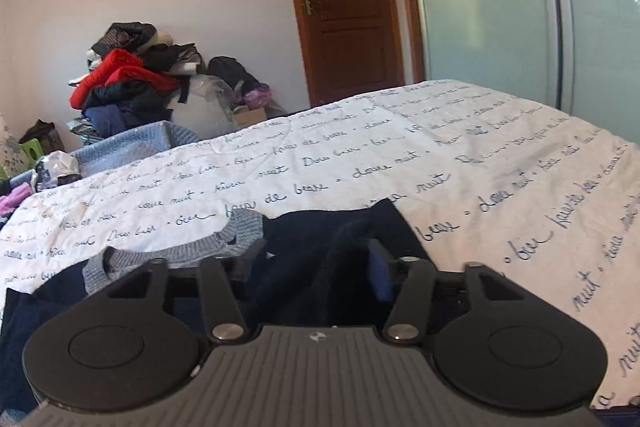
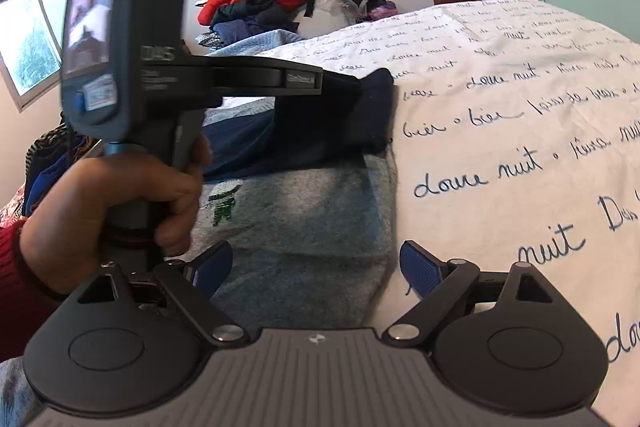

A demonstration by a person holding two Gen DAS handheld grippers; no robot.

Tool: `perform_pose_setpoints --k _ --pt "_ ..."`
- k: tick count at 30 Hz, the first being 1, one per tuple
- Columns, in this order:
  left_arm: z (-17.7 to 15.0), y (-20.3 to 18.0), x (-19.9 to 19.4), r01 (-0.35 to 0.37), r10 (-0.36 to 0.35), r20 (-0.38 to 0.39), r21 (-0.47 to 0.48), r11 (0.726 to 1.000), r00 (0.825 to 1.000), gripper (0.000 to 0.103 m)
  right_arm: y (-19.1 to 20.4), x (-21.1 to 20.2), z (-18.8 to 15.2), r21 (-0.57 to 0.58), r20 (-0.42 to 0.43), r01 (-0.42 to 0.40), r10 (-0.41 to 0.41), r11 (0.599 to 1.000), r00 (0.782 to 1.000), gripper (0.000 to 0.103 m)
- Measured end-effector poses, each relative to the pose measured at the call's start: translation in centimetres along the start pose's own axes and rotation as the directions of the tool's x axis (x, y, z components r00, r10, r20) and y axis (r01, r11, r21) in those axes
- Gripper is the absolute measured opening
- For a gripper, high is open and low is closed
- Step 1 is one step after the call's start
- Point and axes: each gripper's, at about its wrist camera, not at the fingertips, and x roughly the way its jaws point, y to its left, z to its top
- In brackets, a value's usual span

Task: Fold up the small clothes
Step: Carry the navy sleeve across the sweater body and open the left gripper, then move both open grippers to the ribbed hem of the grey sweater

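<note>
Right gripper (image 2: 316,269) hovering low over the bed, jaws wide apart, nothing between the blue pads (image 2: 420,269). Directly under and ahead of them: small grey sweater (image 2: 304,227) with navy sleeves, spread flat on the bedsheet (image 2: 520,131), green stitched motif on the chest. Sweater's right edge running away from the camera, roughly in line with the right-hand pad; long axis pointing away from the jaws toward the collar.

Further out, left gripper (image 2: 340,79) held by the left hand (image 2: 112,203), reaching across from the left, level with the sweater's far end. From its own camera, jaws narrow, drawn in on a raised fold of the navy sleeve (image 1: 340,239); grey ribbed collar (image 1: 180,251) just left of that fold.

Judgement: sleeve being carried inward over the body. Left gripper is the nearer tool for the far end, right for the near hem and right edge.

Beyond the bed: blue knitted basket (image 1: 132,147), heap of clothes (image 1: 132,79) against the wall, wooden door (image 1: 348,3).
</note>
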Motion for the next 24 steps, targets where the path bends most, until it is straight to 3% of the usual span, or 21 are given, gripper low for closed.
perform_pose_setpoints --k 1,3,6,10,16,21,24 --pt "0.1 0.2 -0.4 0.016 -0.016 0.000 -0.005 1.000 1.000 0.075 -0.1 0.0 0.0 0.003 -0.001 0.001 -0.001 1.000 1.000 0.091" --pt "0.2 0.3 -1.1 0.062 -0.062 0.012 -0.003 0.998 0.998 0.082 0.0 -0.2 -0.1 0.004 0.001 0.004 -0.004 1.000 1.000 0.091" --pt "0.5 1.4 -2.4 0.072 -0.072 0.020 -0.034 0.997 0.997 0.083 0.2 -0.3 -0.3 -0.001 0.001 0.010 -0.010 1.000 1.000 0.091" --pt "-0.1 5.7 -4.3 -0.006 -0.002 -0.067 -0.121 0.993 0.998 0.083 0.4 -1.2 -0.4 -0.006 0.008 0.013 -0.013 1.000 1.000 0.091" --pt "-4.6 12.5 -9.8 -0.108 0.066 -0.184 -0.228 0.968 0.981 0.084 0.5 -2.3 -1.1 -0.008 -0.006 0.032 -0.032 0.999 0.999 0.091" --pt "-8.4 14.3 -14.6 -0.184 0.133 -0.221 -0.234 0.954 0.966 0.089 1.3 -3.5 -2.1 -0.005 -0.018 0.029 -0.029 1.000 0.999 0.091" --pt "-10.4 14.5 -16.6 -0.199 0.133 -0.249 -0.260 0.945 0.959 0.090 2.5 -4.4 -2.6 -0.027 -0.013 0.025 -0.025 0.999 1.000 0.091"
